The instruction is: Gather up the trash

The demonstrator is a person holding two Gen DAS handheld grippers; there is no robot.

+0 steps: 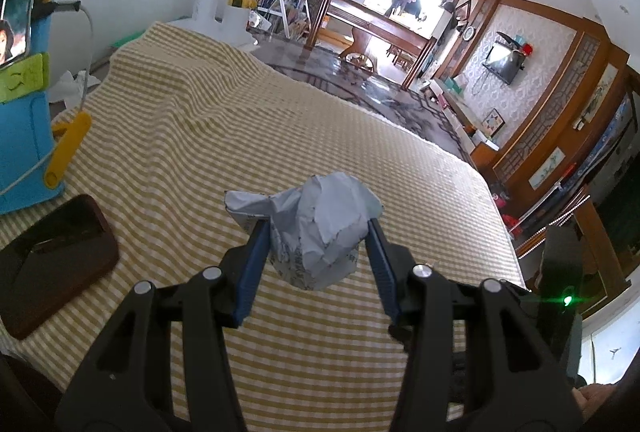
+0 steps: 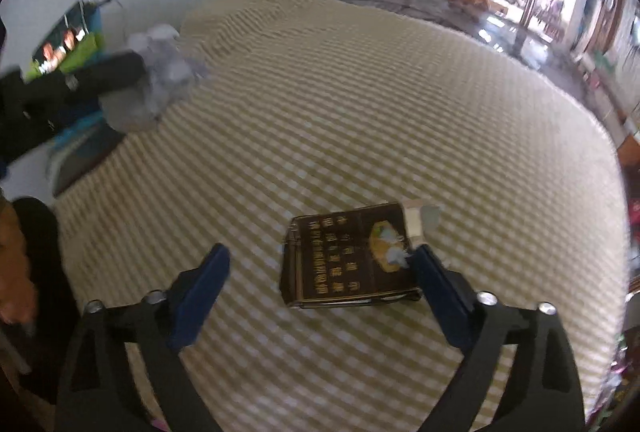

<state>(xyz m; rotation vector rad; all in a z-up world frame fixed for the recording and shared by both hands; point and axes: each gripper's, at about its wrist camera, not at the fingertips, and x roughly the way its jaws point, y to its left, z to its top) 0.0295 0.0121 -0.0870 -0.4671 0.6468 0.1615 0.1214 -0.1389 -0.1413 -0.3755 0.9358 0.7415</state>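
Over the yellow-checked tablecloth (image 1: 192, 136), we hold a crumpled grey paper wad (image 1: 320, 224) in our left gripper (image 1: 316, 232), its blue pads (image 1: 252, 264) pressed in from both sides at moderate width, the wad lifted clear of the cloth. Our right gripper (image 2: 320, 260) hangs just above the same cloth with its jaws spread wide and gripping nothing; a dark brown cigarette pack (image 2: 344, 256) with gold lettering lies flat between the fingers, its far-right corner touching or nearly touching the right pad, well apart from the left one.

We judge the wad light and soft, likely to deform and spring back, so the hold through its thick middle looks safer than a pinch on the loose flap that sticks out toward the left pad. The pack looks like thin card, light and probably empty, easily crushed; its torn foil end points away from us across the cloth. Taking it across its two long edges, near mid-length, should keep it square.

At the cloth's left edge rest a dark phone (image 1: 52, 256) and a blue stand (image 1: 24, 120). In the right wrist view, motion blur smears the left gripper and the wad.
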